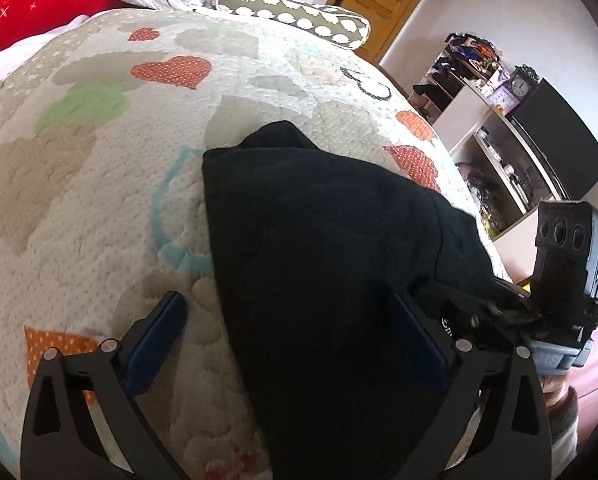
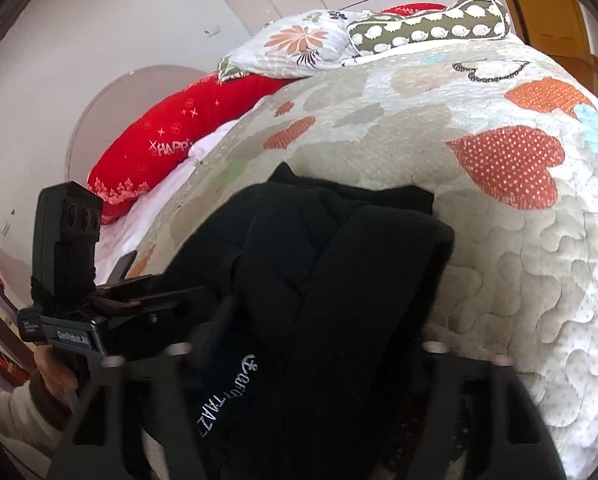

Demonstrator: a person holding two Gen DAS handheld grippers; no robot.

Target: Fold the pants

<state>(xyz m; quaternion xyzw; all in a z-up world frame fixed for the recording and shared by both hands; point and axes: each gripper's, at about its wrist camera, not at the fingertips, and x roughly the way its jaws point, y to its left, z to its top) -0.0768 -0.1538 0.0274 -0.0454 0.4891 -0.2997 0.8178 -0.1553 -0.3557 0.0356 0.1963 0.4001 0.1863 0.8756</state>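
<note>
Black pants (image 1: 319,240) already bundled on quilt (image 1: 99,200); left gripper (image 1: 287,344) gapes wide, right gripper (image 2: 323,360) unclear (blurry), tidying left.

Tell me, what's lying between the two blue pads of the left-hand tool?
The edge of the black pants over the quilt, seen in the left wrist view; the pads stand wide, not pressing it.
</note>
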